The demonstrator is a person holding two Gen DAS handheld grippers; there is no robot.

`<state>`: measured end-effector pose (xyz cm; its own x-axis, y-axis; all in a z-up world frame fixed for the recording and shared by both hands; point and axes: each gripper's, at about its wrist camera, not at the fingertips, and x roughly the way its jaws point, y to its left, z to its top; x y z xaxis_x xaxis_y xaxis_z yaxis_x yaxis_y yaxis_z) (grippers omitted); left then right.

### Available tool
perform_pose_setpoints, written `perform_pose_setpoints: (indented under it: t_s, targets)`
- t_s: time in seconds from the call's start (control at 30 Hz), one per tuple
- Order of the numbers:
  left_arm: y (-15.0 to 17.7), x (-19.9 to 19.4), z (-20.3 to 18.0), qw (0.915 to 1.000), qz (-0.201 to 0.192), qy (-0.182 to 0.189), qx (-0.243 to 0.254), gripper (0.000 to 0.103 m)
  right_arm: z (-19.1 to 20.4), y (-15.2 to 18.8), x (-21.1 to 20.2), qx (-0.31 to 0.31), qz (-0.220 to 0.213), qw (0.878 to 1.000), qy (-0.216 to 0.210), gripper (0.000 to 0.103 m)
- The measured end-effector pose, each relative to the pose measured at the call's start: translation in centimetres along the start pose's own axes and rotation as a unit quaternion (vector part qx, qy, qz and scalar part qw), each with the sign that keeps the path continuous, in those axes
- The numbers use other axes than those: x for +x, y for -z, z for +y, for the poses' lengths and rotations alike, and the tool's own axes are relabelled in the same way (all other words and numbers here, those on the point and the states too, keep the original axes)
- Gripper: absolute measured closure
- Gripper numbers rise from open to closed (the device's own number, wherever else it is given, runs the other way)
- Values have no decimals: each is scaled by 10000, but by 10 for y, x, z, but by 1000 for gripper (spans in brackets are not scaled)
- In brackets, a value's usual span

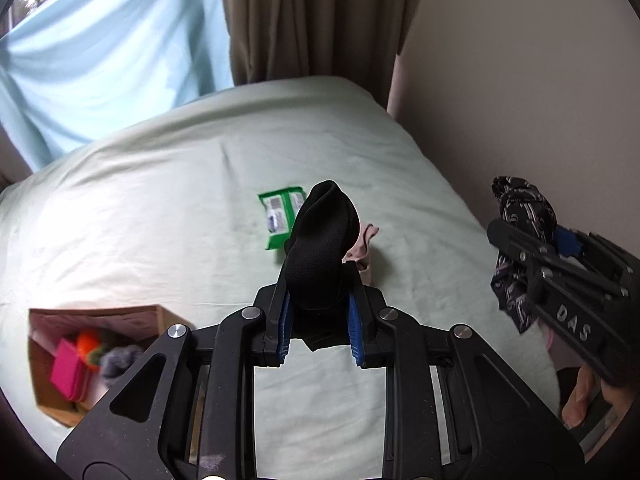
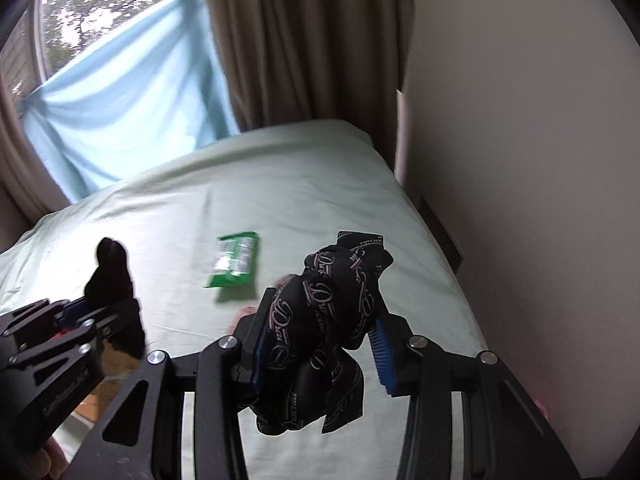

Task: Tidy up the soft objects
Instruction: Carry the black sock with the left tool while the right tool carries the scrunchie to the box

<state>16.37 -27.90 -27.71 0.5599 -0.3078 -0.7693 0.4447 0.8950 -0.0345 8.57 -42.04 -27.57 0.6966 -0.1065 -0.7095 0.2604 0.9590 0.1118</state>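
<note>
My left gripper [image 1: 319,320] is shut on a plain black cloth item [image 1: 322,240] that stands up between its blue pads, lifted above the pale green bed [image 1: 160,208]. My right gripper [image 2: 318,344] is shut on a bunched black fabric with pink script lettering [image 2: 332,304], held above the bed too. In the left wrist view the right gripper [image 1: 532,248] and its patterned fabric [image 1: 520,208] show at the right edge. The right wrist view has the left gripper [image 2: 104,312] with the black cloth item [image 2: 110,276] at the left. A pink cloth [image 1: 362,248] lies on the sheet behind the black item.
A green packet [image 1: 280,216] lies mid-bed. An open cardboard box [image 1: 44,396] at the near left holds a pink item, an orange-green thing and grey fluff. Brown curtains [image 1: 312,20] and a light blue cloth [image 1: 108,60] hang beyond the bed; a wall [image 1: 540,80] runs along the right.
</note>
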Motion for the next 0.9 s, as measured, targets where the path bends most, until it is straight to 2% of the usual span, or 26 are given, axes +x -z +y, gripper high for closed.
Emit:
perform_pose_setpoints:
  t_s: [0.2,0.4,0.6,0.9]
  targets:
    - [-13,-75,43,9994,-192,-75,-283,83,62,-15,-61,-284,-94,9990,-332,64]
    - [-2,-135,105,9980,-315,-227,-507,83,137,-18,-104,-481,-260,9960,-700,64]
    - [21,-175,180,9956,-389,-507,-684,83,215,-11,-117,-684,-251,9923,-998,64]
    - [55,-183,280,9936,-105,-555,-975,83,299,0,-97,-800,157,9909,-1073,64]
